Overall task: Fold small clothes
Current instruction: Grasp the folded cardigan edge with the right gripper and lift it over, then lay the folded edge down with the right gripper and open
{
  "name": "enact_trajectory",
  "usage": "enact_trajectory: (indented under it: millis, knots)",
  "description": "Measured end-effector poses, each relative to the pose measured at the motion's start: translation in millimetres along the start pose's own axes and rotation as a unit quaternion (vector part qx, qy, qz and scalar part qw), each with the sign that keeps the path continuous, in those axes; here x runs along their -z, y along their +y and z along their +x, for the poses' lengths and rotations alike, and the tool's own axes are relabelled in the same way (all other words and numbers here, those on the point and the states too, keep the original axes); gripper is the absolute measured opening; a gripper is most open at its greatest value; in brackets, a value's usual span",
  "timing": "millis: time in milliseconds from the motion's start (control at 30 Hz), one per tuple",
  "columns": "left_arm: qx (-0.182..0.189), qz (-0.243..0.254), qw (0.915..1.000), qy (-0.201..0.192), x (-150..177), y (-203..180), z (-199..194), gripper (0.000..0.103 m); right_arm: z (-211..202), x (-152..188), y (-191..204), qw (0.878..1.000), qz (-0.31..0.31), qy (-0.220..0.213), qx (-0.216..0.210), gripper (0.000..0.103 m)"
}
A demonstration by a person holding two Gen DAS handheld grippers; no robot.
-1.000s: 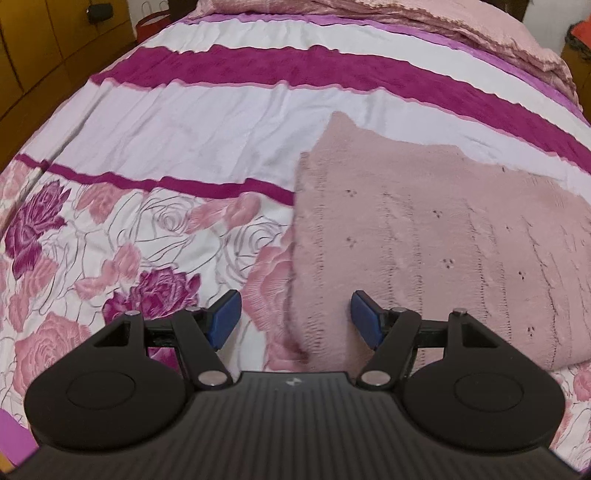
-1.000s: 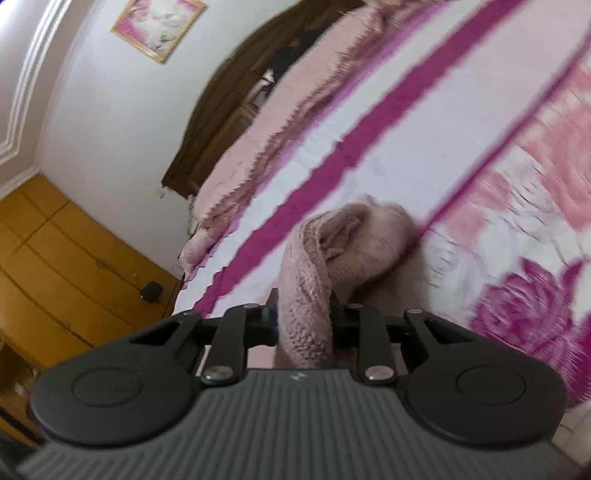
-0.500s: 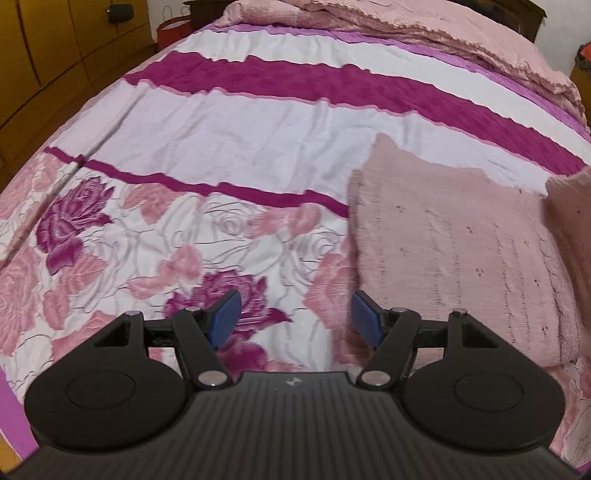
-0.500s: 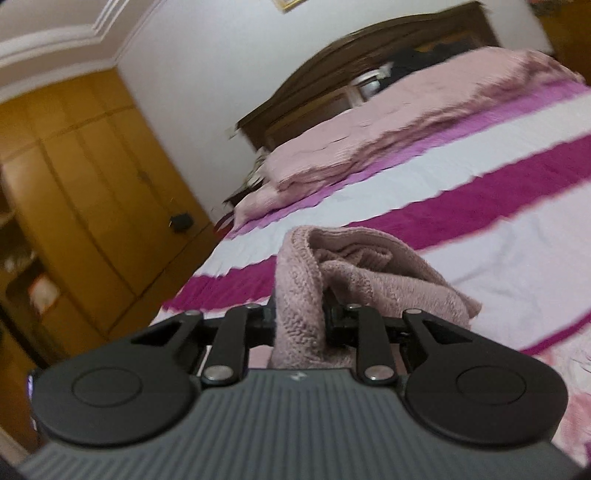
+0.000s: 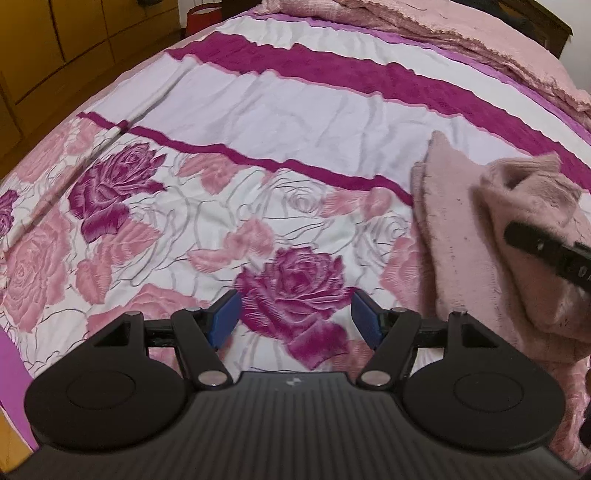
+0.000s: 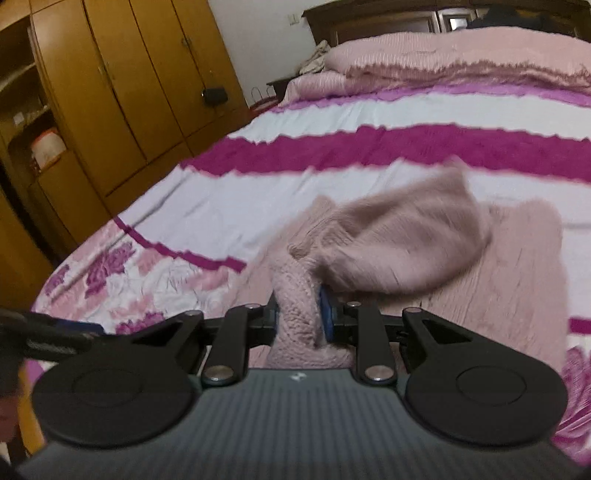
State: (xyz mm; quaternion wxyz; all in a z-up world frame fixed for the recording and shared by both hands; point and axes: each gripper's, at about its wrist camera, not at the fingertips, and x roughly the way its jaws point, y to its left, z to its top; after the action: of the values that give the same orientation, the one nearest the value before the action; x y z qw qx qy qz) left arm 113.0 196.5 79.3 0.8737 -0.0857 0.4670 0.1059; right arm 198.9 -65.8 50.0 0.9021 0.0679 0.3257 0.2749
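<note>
A dusty-pink knitted garment (image 5: pixel 454 240) lies on the bed at the right of the left wrist view, one part flat and another part lifted over it. My right gripper (image 6: pixel 301 319) is shut on a bunched edge of this garment (image 6: pixel 402 240) and holds the fold above the flat part; it shows as a black bar in the left wrist view (image 5: pixel 546 251). My left gripper (image 5: pixel 295 317) is open and empty, hovering over the floral bedspread to the left of the garment.
The bed is covered by a white, magenta-striped and rose-printed bedspread (image 5: pixel 258 122). A pink blanket (image 6: pixel 461 59) is piled at the headboard. Wooden wardrobes (image 6: pixel 122 85) stand along the bed's left side, with a red bag (image 5: pixel 203 14) on the floor.
My left gripper has drawn away leftward from the garment, still open. My right gripper has carried the gripped edge up and over, lowering the fold onto the flat part.
</note>
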Motion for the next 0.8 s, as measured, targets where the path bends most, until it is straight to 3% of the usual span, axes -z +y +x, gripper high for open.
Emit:
enact_trajectory:
  millis: [200, 333, 467, 667, 733, 800]
  knots:
    - [-0.003, -0.008, 1.0, -0.005, 1, 18, 1, 0.073, -10, -15, 9, 1.0, 0.009, -0.012, -0.008, 0.022]
    - [-0.001, -0.016, 0.9999, -0.006, 1, 27, 2, 0.073, -18, -27, 36, 0.998, -0.004, -0.023, -0.061, 0.011]
    - [0.003, -0.026, 0.9996, -0.005, 1, 31, 2, 0.073, -2, -12, 67, 0.997, -0.058, -0.009, -0.043, 0.011]
    - [0.029, -0.016, 0.9994, -0.013, -5, 19, -5, 0.073, -23, -2, 59, 0.999, -0.02, -0.02, -0.032, 0.014]
    - [0.049, -0.016, 0.9985, -0.02, -9, 10, -10, 0.073, -32, -9, 54, 0.999, -0.03, -0.025, -0.021, 0.018]
    - [0.075, -0.014, 0.9968, -0.026, -14, -2, -14, 0.073, -44, -16, 47, 0.999, -0.039, -0.033, -0.002, 0.049]
